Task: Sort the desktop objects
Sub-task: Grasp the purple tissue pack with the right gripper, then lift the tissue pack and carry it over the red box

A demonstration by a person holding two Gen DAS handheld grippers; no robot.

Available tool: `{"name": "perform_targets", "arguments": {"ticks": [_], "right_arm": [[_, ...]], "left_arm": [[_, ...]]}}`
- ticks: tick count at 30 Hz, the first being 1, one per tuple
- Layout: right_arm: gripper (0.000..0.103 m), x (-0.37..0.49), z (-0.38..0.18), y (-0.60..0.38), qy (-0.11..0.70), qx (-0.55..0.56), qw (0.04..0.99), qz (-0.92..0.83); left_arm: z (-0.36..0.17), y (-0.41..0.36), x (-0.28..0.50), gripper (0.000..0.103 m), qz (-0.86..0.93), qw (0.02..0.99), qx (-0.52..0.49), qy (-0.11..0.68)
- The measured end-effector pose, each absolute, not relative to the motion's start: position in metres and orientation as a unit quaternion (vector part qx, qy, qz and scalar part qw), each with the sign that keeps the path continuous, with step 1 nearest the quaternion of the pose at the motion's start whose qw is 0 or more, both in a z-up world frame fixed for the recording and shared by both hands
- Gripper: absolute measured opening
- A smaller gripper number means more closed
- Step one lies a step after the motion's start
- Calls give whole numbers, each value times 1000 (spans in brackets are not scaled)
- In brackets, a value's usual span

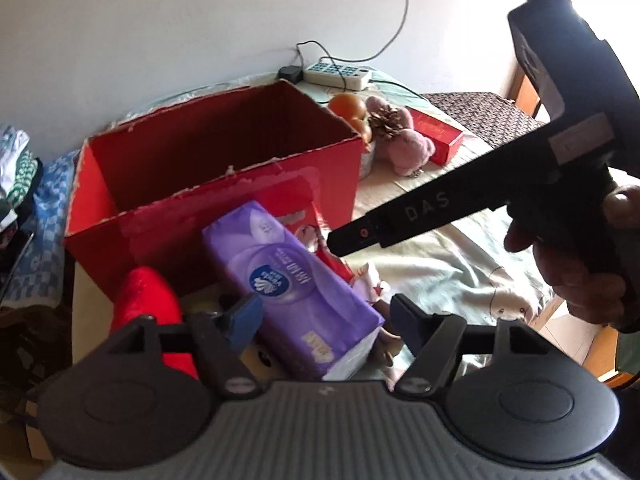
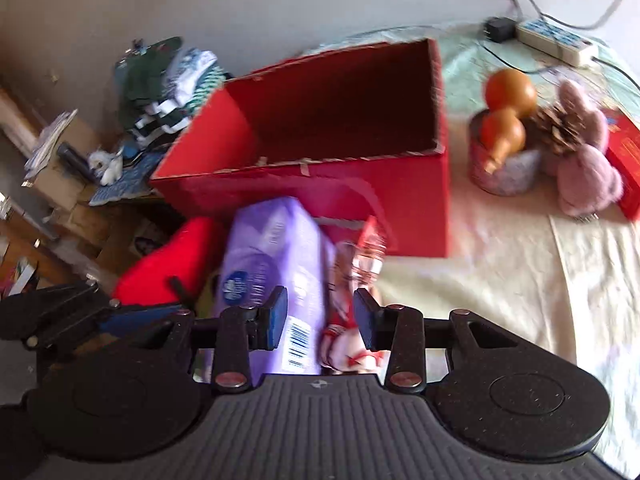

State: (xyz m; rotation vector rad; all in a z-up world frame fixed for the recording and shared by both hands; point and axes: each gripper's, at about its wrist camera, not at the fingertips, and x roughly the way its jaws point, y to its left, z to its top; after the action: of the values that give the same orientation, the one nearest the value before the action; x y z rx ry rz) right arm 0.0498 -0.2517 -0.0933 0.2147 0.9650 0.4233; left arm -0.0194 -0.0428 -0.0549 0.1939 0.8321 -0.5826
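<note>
Pale cloth-covered tabletop [image 2: 500, 280] against a plain light wall. Purple tissue pack [image 1: 288, 280] lying just before the front wall of the open red cardboard box [image 1: 224, 160], tilted, one end toward the box. Red plush item [image 1: 148, 304] touching the pack on the side away from the box's right corner; small figurine in a red-and-white wrapper [image 2: 360, 280] beside the pack on the other side. Left gripper [image 1: 326, 320] with fingers spread, blue pads either side of the pack's near end, contact not determinable. Right gripper [image 2: 320, 318] likewise released, pads apart above pack and figurine; grasping nothing. Right of the box: tin holding orange gourds [image 2: 504, 128], pine cone [image 2: 556, 128], pink plush rabbit [image 2: 584, 168], red carton [image 2: 628, 160]. Behind the box: white power strip [image 1: 336, 74] with cables. Left of the box: heap of folded clothes [image 2: 168, 80]. Person's hand [image 1: 580, 256] on the right gripper's black handle.
</note>
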Motion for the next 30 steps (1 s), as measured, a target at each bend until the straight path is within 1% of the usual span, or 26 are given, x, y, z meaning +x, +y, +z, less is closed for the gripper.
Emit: {"name": "perform_targets", "arguments": {"ticks": [1, 3, 5, 6, 8, 10, 11, 13, 17, 20, 21, 23, 24, 25, 26, 28, 30], "right_arm": [[45, 53, -93, -246, 461, 97, 856, 212], [49, 61, -95, -236, 465, 93, 851, 227], [59, 69, -99, -227, 470, 92, 847, 233], [61, 74, -103, -223, 474, 92, 843, 237], [61, 84, -111, -216, 485, 91, 835, 245], [61, 92, -121, -210, 497, 95, 824, 254], [64, 95, -126, -209, 501, 100, 820, 258], [66, 102, -134, -216, 513, 127, 806, 265], [63, 106, -139, -222, 521, 142, 794, 280], [63, 107, -140, -225, 522, 149, 789, 289], [64, 108, -141, -227, 523, 153, 786, 291], [69, 109, -146, -229, 526, 162, 781, 294], [69, 108, -146, -230, 526, 166, 780, 295], [68, 108, -146, -232, 526, 169, 779, 296], [66, 108, -146, -233, 526, 173, 779, 296], [63, 105, -143, -237, 522, 178, 779, 300], [62, 99, -136, -242, 513, 182, 781, 305]], "left_arm": [[-56, -40, -17, 84, -269, 871, 85, 403], [-61, -38, -11, 84, -256, 870, 69, 416], [-68, -41, -7, 85, -252, 867, 58, 426], [-71, -44, -5, 85, -251, 865, 54, 431], [-76, -50, -3, 82, -249, 866, 51, 430], [-82, -57, 1, 72, -246, 866, 51, 432], [-84, -59, 3, 71, -243, 867, 52, 432], [-89, -59, 6, 74, -235, 870, 42, 432], [-96, -69, 6, 78, -216, 876, 54, 429], [-106, -77, 5, 88, -207, 878, 75, 425], [-111, -80, 4, 93, -205, 877, 83, 425], [-117, -89, 1, 94, -198, 879, 107, 420], [-117, -94, -1, 92, -194, 880, 118, 417], [-116, -97, -2, 86, -190, 881, 125, 414], [-114, -98, -2, 84, -188, 882, 125, 415], [-108, -97, -1, 82, -187, 880, 114, 421], [-99, -94, -3, 76, -189, 881, 96, 423]]}}
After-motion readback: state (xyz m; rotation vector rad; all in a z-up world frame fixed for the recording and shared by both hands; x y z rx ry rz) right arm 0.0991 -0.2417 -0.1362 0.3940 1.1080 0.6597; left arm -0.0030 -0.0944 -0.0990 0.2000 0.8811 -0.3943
